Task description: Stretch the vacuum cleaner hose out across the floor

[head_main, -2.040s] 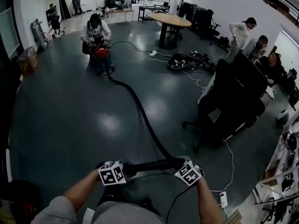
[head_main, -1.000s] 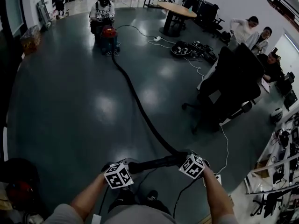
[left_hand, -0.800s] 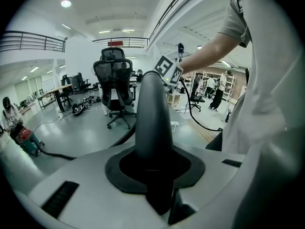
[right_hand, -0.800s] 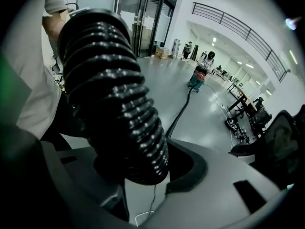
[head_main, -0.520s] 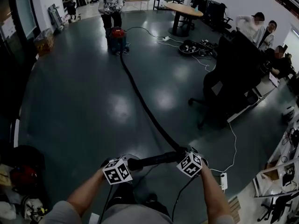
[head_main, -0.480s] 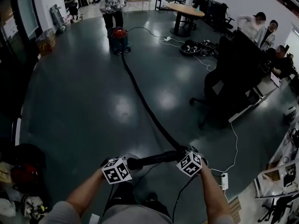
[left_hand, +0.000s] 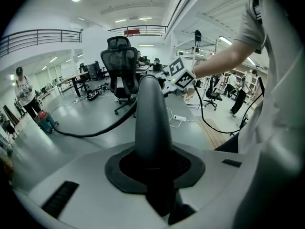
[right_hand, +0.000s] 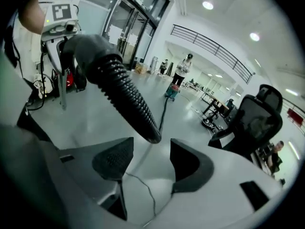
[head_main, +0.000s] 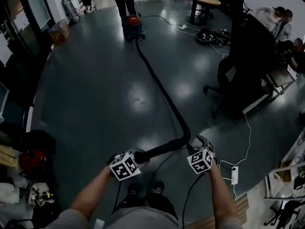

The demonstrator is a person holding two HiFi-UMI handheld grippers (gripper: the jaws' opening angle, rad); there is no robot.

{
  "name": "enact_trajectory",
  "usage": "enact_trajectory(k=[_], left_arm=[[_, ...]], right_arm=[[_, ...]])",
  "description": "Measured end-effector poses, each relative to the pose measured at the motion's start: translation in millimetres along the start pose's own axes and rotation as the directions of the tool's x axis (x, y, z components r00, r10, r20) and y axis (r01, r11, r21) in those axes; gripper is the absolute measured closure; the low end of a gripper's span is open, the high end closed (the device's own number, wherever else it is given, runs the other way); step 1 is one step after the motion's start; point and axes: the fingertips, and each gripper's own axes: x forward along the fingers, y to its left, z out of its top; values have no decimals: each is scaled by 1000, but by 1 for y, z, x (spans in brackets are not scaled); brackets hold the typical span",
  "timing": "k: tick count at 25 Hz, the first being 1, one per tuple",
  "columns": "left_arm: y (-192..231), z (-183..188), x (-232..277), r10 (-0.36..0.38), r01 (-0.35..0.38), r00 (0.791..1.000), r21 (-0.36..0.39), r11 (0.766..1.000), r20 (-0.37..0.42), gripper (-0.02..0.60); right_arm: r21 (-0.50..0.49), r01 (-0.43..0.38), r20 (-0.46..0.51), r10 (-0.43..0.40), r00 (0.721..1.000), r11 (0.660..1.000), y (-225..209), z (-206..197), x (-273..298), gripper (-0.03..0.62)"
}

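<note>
The long black ribbed vacuum cleaner hose (head_main: 157,87) lies along the dark glossy floor (head_main: 90,94). It runs almost straight from the red canister vacuum cleaner (head_main: 132,26) at the floor's far end toward the person. Just ahead of the claws it hooks sharply across to the person's left and rises off the floor.

The left claw (left_hand: 153,163) is clenched on the hose's smooth black end tube (left_hand: 151,123), which stands up out of its jaws. It is the only grip on the hose.

The right claw (right_hand: 151,163) is released. Its jaws have just been opening, and the ribbed part of the hose slants down to the gap between them without either pad pressing on it. In the head view this claw sits just beside the bend, nearer the hose's long run than the left one.

Both forearms reach forward from the bottom of the head view, side by side, with the claws slanted down at the floor.

The coming move seems to turn on that long axis. The hose leads straight away from the claws, so drawing the end back along the same line should take out the hook. A sideways pull would likely only bow it. The stretch looks nearly complete.
</note>
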Motion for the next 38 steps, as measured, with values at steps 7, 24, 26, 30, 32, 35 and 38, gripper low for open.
enact_trajectory(k=[7,24,26,30,32,35,38], left_arm=[[-36,-69,36,9,-6,997,37,999,-74,480],[-103,-164,150,47,-51,995,-37,998,-91,480],[-114,-171,166,50,-53,995,-42,998,-87,480],[-135,-182,200,41,-45,997,-61,997,-68,479],[-144,-186,220,37,-41,997,-74,996,-61,479],[-162,-199,254,13,-21,996,-88,996,-84,477],[-190,-218,292,-17,4,991,-98,995,-132,476]], right_arm=[[163,-98,-52,108,993,982,88,-35,-52,370],[930,-319,255,304,918,183,276,-40,-7,324],[958,-272,234,305,923,87,283,-57,10,324],[987,-160,146,313,938,18,290,-103,43,327],[989,-146,148,314,938,-28,291,-125,54,351],[984,-130,161,307,938,-121,298,-161,64,381],[981,-127,168,320,932,-144,312,-207,71,391]])
